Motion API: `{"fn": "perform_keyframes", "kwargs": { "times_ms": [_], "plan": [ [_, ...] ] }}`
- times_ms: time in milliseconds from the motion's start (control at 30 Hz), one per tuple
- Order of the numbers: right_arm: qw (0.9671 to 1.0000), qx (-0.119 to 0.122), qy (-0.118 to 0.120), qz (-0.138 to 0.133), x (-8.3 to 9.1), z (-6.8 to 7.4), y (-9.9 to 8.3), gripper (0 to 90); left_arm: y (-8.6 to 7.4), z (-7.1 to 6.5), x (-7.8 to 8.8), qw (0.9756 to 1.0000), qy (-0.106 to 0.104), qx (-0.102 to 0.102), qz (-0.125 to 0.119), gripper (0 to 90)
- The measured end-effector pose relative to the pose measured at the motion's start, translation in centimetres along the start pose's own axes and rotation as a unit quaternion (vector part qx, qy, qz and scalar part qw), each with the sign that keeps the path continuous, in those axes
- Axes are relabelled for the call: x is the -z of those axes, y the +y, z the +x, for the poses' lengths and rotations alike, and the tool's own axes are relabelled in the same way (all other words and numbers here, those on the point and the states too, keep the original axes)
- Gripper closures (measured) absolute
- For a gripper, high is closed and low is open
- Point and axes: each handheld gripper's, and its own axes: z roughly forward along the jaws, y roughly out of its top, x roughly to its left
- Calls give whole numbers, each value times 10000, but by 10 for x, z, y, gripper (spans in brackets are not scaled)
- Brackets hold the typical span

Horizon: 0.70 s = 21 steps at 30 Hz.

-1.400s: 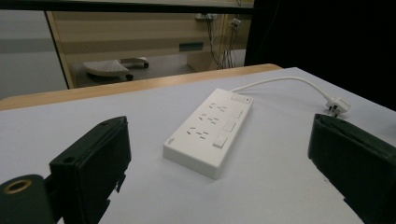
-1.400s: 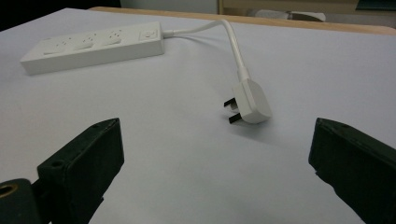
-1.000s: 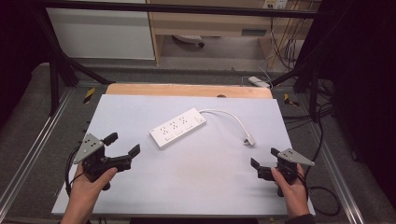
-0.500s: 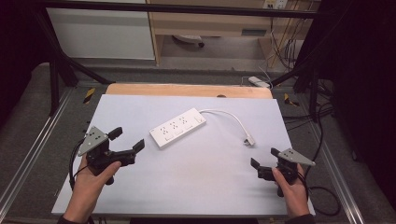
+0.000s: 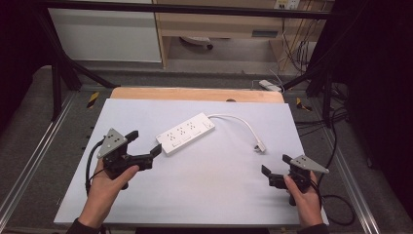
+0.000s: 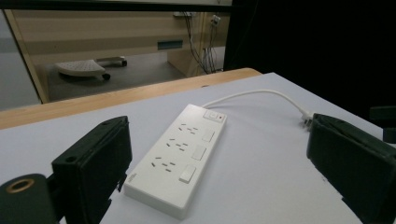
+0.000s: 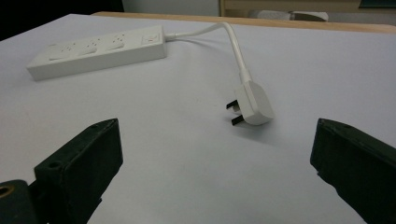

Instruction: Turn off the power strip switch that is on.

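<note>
The left gripper [image 5: 144, 145] hovered just beside the near end of the power strip [image 5: 185, 133], jaws spread wide. The right gripper [image 5: 275, 170] was held well apart from that strip, also wide open, each gripped by one hand.

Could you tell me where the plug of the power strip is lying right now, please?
In the high view the plug lies on the white table, right of centre, at the cable's free end, just ahead of the open right gripper and untouched.

White table top [image 5: 204, 195], wooden edge strip [image 5: 195, 94], grey floor [image 5: 29, 122]
</note>
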Motion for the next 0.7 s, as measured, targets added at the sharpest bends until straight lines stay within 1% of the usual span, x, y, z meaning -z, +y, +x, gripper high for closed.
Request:
{"fn": "perform_keyframes", "kwargs": {
  "times_ms": [67, 133, 200, 233, 367, 533, 700],
  "plan": [
    [10000, -2, 0, 0, 0, 0, 0, 27, 0, -2, -2, 10000, -15, -12, 22, 66],
    [10000, -6, -2, 0, 0, 0, 0, 27, 2, -6, -9, 9999, -73, -105, 100, 66],
    [10000, -15, 1, 3, 0, 0, 0, 28, 2, -8, -11, 9998, -87, -108, 104, 66],
    [10000, -13, 1, 3, 0, 0, 0, 28, 3, -9, -13, 9998, -129, -107, 112, 67],
    [10000, -3, 5, 4, 0, 0, 0, 27, 6, -11, -19, 9997, -140, -145, 127, 67],
    [10000, -13, 7, 4, 0, 0, 0, 27, 12, -11, -24, 9997, -167, -134, 122, 68],
    [10000, 6, 4, 6, 0, 0, 0, 27, 18, -6, -28, 9998, -112, -125, 93, 69]
  ]
}}
